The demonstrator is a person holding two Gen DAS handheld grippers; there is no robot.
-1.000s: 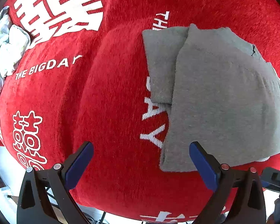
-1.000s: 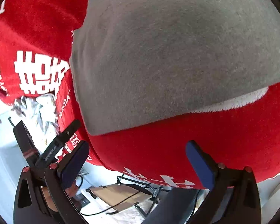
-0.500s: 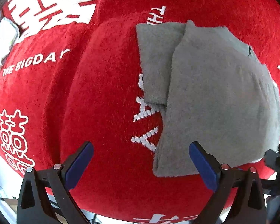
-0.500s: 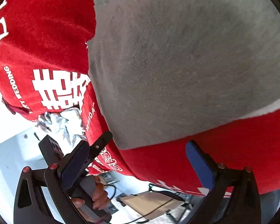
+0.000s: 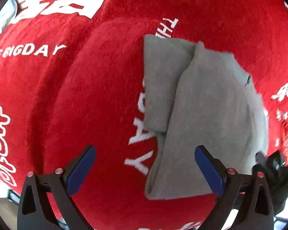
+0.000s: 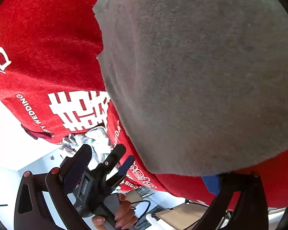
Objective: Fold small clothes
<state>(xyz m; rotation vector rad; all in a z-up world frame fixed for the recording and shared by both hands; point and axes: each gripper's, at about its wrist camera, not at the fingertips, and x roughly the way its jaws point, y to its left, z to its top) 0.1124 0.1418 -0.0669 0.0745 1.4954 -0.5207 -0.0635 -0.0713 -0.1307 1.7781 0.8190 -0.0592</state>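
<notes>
the red cloth (image 5: 76, 95) with white lettering covers the table, the folded grey garment (image 5: 211, 124) flat on it to my right; my left gripper (image 5: 145, 164) hovers spread apart by its near edge, my right gripper (image 6: 142, 174) gapes wide at its corner, empty

Probably a makeshift recording room rather than a lived-in home. The work surface is draped in a red wedding-print cloth (image 6: 48, 44). Below its edge, toward 6 o'clock in the right wrist view, lie loose black cables (image 6: 144, 204) and cardboard (image 6: 184, 215), with plain white walls (image 6: 3, 140) at 9 o'clock.
</notes>
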